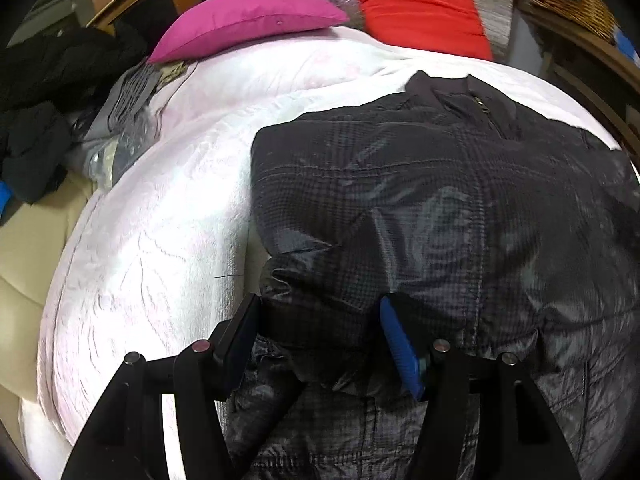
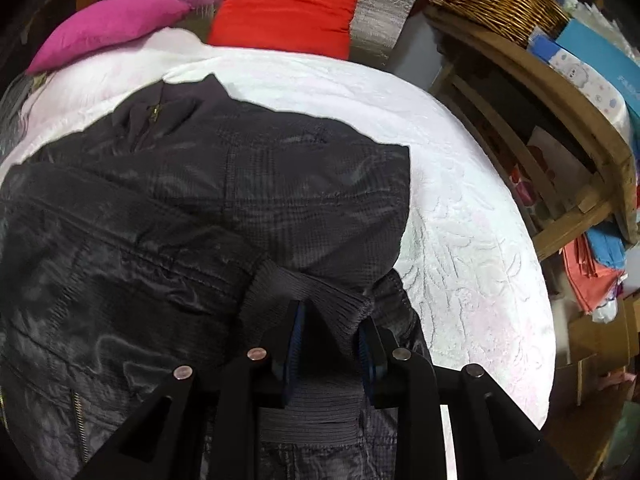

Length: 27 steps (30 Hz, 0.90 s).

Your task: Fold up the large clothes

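Ribbed knit cuff (image 2: 320, 288) of shiny quilted jacket (image 2: 160, 208) on embossed bedspread (image 2: 472, 248).

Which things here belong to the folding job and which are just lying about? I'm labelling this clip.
Job:
dark jacket on the white bedspread
ribbed cuff, between the right gripper's pads
left gripper, over the jacket's edge

Lying about:
pink cushion
red cushion
black clothes pile
wicker basket
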Motion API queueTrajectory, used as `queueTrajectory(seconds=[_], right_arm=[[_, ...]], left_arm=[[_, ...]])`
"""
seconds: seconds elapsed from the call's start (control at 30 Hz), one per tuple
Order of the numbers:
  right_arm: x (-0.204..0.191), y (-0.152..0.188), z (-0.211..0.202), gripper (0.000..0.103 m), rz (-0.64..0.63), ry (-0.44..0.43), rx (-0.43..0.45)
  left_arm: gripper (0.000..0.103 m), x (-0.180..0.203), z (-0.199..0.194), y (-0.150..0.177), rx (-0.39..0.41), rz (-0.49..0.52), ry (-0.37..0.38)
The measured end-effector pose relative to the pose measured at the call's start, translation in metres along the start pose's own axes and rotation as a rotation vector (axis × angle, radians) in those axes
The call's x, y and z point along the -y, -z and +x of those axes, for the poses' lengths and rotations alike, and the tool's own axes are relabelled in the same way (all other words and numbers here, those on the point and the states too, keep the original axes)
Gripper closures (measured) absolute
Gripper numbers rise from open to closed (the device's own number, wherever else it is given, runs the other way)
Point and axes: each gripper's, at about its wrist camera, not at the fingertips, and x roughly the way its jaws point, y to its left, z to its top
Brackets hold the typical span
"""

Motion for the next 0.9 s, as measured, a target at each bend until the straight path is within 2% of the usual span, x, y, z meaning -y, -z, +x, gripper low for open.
queueTrajectory(seconds=[0.3,0.43,0.57,0.63,0.67,0.77,0.83,0.9], right_arm=[[0.011,-0.001,-0.003,0.075,-0.001,-0.123,-0.071],[0.035,0.006,-0.017,0.075,0.083,-0.274,-0.081],[0.069,0.012,-0.033,0.074,0.177,-0.432,-0.051],[0.086,0.016,-0.037,0.073,0.218,-0.497,-0.035],[0.093,0.017,-0.036,0.073,0.234,-0.518,-0.029],[0.106,0.017,-0.034,0.073,0.250,-0.558,-0.020],[0.112,0.012,-0.028,0.073,0.251,-0.571,-0.006],[0.116,0.008,-0.016,0.073,0.273,-0.593,0.002]], left_arm=[[0.041,-0.001,-0.005,0.001,-0.025,-0.010,-0.002],[0.041,-0.013,-0.032,0.011,0.002,-0.050,0.038],[0.040,-0.024,-0.070,0.014,0.087,-0.043,-0.012],[0.033,-0.028,-0.083,0.014,0.156,-0.069,-0.007],[0.032,-0.029,-0.084,0.013,0.186,-0.082,-0.002],[0.032,-0.025,-0.071,0.008,0.244,-0.099,-0.007],[0.032,-0.022,-0.055,-0.004,0.214,-0.089,-0.035],[0.032,-0.021,-0.046,-0.012,0.238,-0.074,-0.014]])
